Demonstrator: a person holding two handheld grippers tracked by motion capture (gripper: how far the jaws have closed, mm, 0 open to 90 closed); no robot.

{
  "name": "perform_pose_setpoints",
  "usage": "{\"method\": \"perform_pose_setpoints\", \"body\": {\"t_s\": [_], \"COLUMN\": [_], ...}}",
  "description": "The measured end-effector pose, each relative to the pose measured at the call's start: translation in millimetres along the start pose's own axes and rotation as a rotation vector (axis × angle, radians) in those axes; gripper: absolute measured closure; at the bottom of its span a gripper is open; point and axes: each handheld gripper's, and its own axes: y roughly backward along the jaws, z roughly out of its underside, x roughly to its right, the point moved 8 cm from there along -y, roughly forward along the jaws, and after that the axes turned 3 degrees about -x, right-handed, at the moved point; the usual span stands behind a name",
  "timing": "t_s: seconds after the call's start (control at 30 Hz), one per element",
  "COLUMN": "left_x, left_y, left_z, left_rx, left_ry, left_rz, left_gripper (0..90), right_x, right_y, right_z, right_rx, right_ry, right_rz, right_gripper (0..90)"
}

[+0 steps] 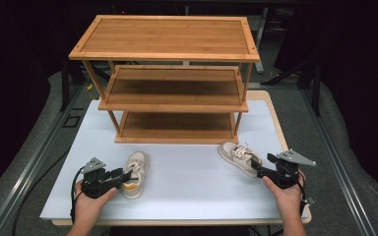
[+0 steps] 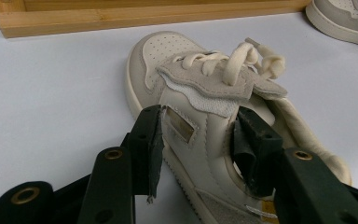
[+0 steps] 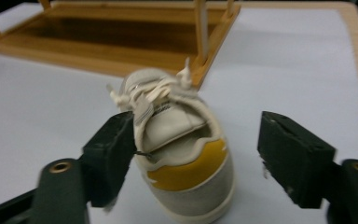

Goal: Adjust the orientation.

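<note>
I have two small cream shoes on the white table (image 1: 187, 189), both in front of the bamboo shoe rack (image 1: 165, 81). The left shoe (image 1: 136, 173) lies near the rack's front left foot, toe toward the rack. My left gripper (image 1: 120, 178) straddles its heel end: in the left gripper view the black pads (image 2: 150, 149) sit against both sides of the upper (image 2: 205, 140), so I read it as clamped on that shoe. The right shoe (image 1: 239, 157) lies just off the rack's front right foot, toe toward it. My right gripper (image 3: 200, 161) stands wide apart around its yellow heel patch (image 3: 186, 170); one pad sits at the collar, the other well clear, so nothing is held there.

The risks, as I judge them: the left grip is on soft upper only, so the shoe may sag or twist out when lifted. The right shoe could be nudged over if I close off-centre, and its loose laces (image 3: 142, 93) may snag on a pad.
</note>
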Motion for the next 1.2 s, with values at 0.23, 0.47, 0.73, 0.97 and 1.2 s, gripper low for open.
{"method": "perform_pose_setpoints", "body": {"t_s": [0.23, 0.47, 0.73, 0.97, 1.2], "left_x": [-0.3, 0.7, 5.7, 23.5, 46.7], "left_y": [-0.2, -0.8, -2.1, -13.9, -31.3], "left_z": [0.3, 0.5, -1.1, -4.7, -11.3], "left_rx": [-0.005, -0.006, -0.014, -0.01, -0.022], "left_ry": [0.001, 0.014, 0.025, 0.039, 0.019], "left_rz": [0.005, 0.025, 0.045, 0.062, 0.105], "left_gripper": [54.4, 56.7, 62.6, 63.0, 63.1], "right_x": [-7.6, -11.4, -34.0, -92.4, -127.4], "right_y": [-24.5, -42.4, -35.1, -44.6, -49.7], "right_z": [17.6, 24.1, 26.7, 22.1, 23.5], "right_rx": [-0.113, -0.152, -0.187, -0.202, -0.206], "right_ry": [0.064, 0.12, 0.118, 0.155, 0.14], "right_rz": [-0.018, 0.029, 0.042, 0.02, 0.065], "right_gripper": [15.9, 21.4, 28.9, 29.4, 29.4]}}
